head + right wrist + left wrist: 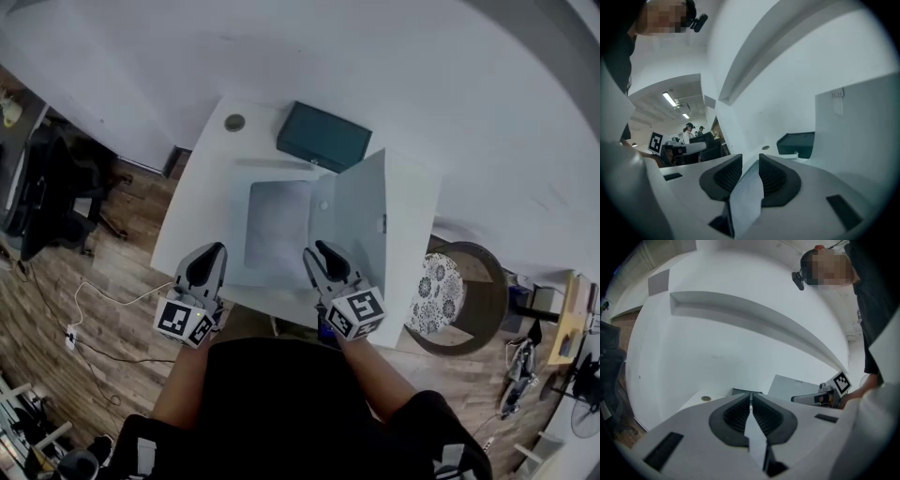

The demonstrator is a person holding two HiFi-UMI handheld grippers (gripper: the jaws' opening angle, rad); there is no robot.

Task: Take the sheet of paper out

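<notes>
On the white table (202,187) lies a flat white box (242,272) with its lid (361,220) standing open at the right. Inside it lies a pale grey sheet of paper (277,223). My left gripper (214,248) hovers at the box's near left corner, jaws together with nothing between them; its pads meet in the left gripper view (750,397). My right gripper (314,248) sits at the box's near edge beside the lid, open with an empty gap (751,161). Neither touches the paper.
A dark teal case (323,137) sits behind the box, and a round cable hole (234,122) is at the table's far left. A stool with a patterned cushion (439,292) stands at the right; an office chair (56,187) and cables (94,309) are left on the wood floor.
</notes>
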